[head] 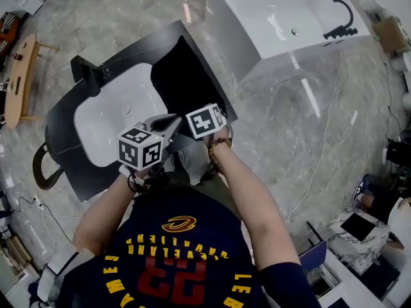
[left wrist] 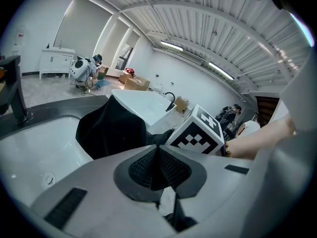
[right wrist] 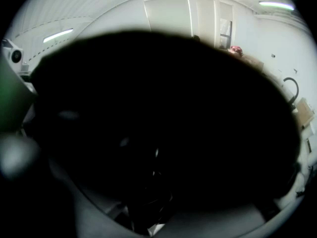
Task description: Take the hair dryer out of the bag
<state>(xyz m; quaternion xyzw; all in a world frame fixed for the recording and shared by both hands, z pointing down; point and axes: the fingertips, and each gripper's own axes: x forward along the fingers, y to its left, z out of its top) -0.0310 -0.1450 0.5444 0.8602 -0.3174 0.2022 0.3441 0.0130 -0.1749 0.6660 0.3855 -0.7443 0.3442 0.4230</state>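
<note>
Beside the sink [head: 115, 114], black bag [head: 186, 76] between left tool's [left wrist: 159, 162] jaws.

We see a grey marble floor [head: 282, 114], a white rectangular bathtub [head: 257, 11], and long strip lights [left wrist: 171, 46] on a ribbed white ceiling [left wrist: 208, 26].

A bathroom display set up inside a large hall was shown. A dark vanity [head: 64, 165] with a white basin [head: 115, 117] and black tap [head: 87, 72] was placed free on a marble-look floor [head: 289, 127], and a white bathtub [head: 257, 11] was set near it. A ribbed ceiling [left wrist: 208, 29] lit by strip lights [left wrist: 171, 45] was seen overhead, boxes [left wrist: 133, 83] were stacked by the far wall, and a cable [head: 324, 146] was laid across the floor.
</note>
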